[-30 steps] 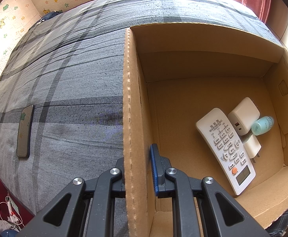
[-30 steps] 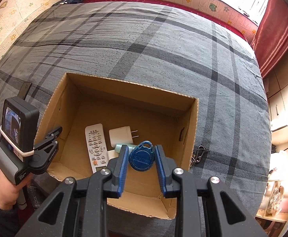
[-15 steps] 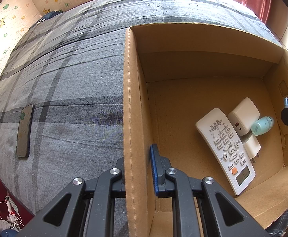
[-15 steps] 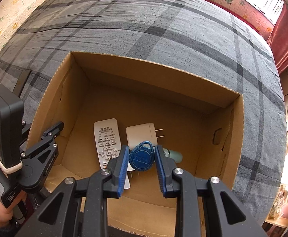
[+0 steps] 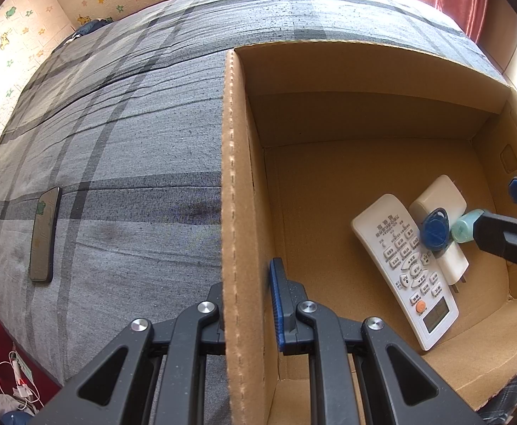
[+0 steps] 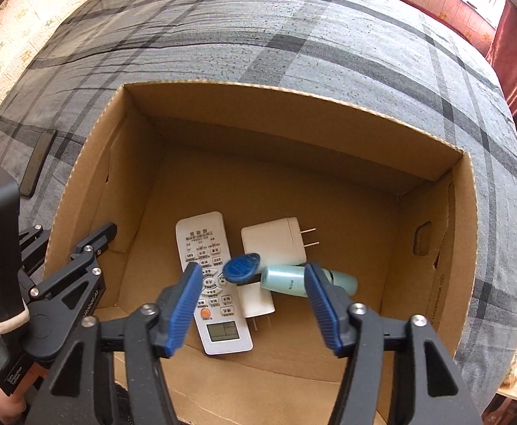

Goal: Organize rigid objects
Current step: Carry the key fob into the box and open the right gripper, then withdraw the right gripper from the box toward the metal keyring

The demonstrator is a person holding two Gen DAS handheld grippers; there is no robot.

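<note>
Left of the cardboard box (image 6: 435, 262), a phone (image 5: 42, 235) lies flat on the bed (image 5: 134, 141), well apart from everything else. The left tool (image 5: 248, 304) is clenched on the box's left wall. Inside the box, a remote (image 6: 210, 276) lies nearest that wall, a white charger (image 6: 276, 244) just beside it, then a pale green bottle (image 6: 294, 280). The blue key tag (image 6: 240, 267) rests on top where remote and charger meet. The right tool (image 6: 253, 304) hangs above it, jaws spread wide and empty. The tag looks light, stiff and smooth; its flat faces offer the best hold, should it need moving.
</note>
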